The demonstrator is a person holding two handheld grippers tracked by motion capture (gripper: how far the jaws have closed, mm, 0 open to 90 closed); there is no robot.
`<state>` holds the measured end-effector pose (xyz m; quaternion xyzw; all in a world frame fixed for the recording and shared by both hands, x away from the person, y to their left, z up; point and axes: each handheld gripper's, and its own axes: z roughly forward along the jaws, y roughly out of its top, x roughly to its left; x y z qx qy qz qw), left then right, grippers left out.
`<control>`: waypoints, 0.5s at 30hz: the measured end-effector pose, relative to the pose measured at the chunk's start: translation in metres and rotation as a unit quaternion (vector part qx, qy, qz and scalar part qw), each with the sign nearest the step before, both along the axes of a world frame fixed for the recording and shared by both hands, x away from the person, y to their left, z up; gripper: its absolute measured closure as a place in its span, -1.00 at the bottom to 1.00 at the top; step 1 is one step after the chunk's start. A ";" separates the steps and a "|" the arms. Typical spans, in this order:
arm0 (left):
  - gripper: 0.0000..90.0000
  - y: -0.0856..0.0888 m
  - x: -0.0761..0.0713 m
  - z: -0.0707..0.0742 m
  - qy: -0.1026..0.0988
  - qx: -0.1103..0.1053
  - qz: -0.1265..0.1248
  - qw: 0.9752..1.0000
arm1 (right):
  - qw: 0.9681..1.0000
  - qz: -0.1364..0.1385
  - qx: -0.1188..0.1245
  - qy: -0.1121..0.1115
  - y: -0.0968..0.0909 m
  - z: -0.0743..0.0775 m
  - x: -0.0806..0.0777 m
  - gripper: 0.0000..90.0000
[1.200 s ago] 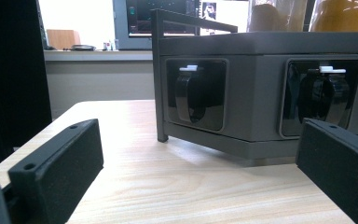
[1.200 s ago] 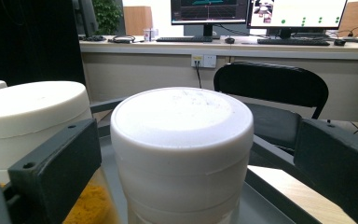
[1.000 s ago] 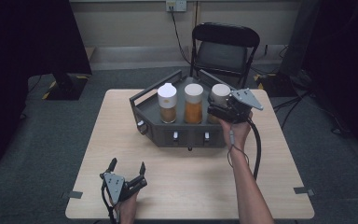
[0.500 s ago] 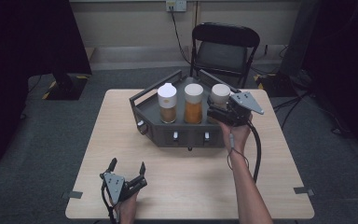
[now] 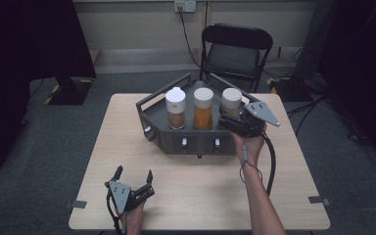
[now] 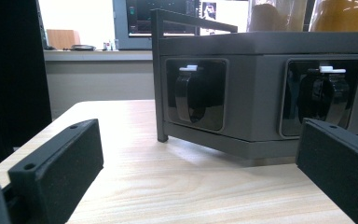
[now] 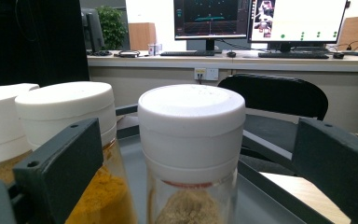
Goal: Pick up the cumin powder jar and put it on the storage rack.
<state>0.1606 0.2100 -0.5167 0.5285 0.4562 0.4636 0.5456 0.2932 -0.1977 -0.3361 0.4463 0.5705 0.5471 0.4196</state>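
Note:
A dark grey rack (image 5: 162, 134) stands at the middle back of the wooden table (image 5: 196, 196) and holds three white-capped spice jars. The right jar (image 5: 231, 102) (image 7: 192, 154) has tan powder inside. My right gripper (image 5: 227, 119) (image 7: 196, 186) is open, its jaws on either side of this jar without touching it. The middle jar (image 5: 203, 108) (image 7: 74, 154) holds orange powder, the left jar (image 5: 176, 107) brown powder. My left gripper (image 5: 133, 178) (image 6: 191, 182) rests open near the table's front left, facing the rack's front wall (image 6: 261, 93).
Two black latches (image 6: 189, 95) (image 6: 325, 93) sit in recesses on the rack's front. A black folding chair (image 5: 235, 51) stands behind the table. Bare tabletop lies between the left gripper and the rack. Monitors (image 7: 261, 18) stand on a far desk.
The right gripper has crept slightly forward toward the right jar. The left gripper has stayed still.

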 end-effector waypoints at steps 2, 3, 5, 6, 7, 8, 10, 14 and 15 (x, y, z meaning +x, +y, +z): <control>-0.99 0.000 0.000 0.000 0.000 0.000 0.000 1.000 | 1.000 0.000 0.000 0.000 0.000 -0.001 -0.003 -0.98; -0.99 0.000 0.000 0.000 0.000 0.000 0.000 1.000 | 1.000 0.001 -0.002 -0.001 -0.001 -0.002 -0.004 -0.98; -0.99 0.000 0.000 0.000 0.000 0.000 0.000 1.000 | 1.000 -0.001 -0.002 -0.003 0.000 -0.004 -0.008 -0.98; -0.99 0.000 0.000 0.000 0.000 0.000 0.000 1.000 | 1.000 -0.002 -0.003 -0.004 0.000 -0.005 -0.009 -0.98; -0.99 0.000 0.000 0.000 0.000 0.000 0.000 1.000 | 1.000 -0.003 -0.004 -0.007 0.001 -0.006 -0.011 -0.98; -0.99 0.000 0.000 0.000 0.000 0.000 0.000 1.000 | 1.000 -0.004 -0.008 -0.007 0.001 -0.007 -0.013 -0.98; -0.99 0.000 0.000 0.000 0.000 0.000 0.000 1.000 | 1.000 -0.003 -0.006 -0.008 0.000 -0.009 -0.015 -0.98; -0.99 0.000 0.000 0.000 0.000 0.000 0.000 1.000 | 1.000 -0.001 -0.002 -0.008 -0.002 -0.011 -0.019 -0.98; -0.99 0.000 0.000 0.000 0.000 0.000 0.000 1.000 | 1.000 -0.001 0.000 -0.008 -0.002 -0.012 -0.020 -0.98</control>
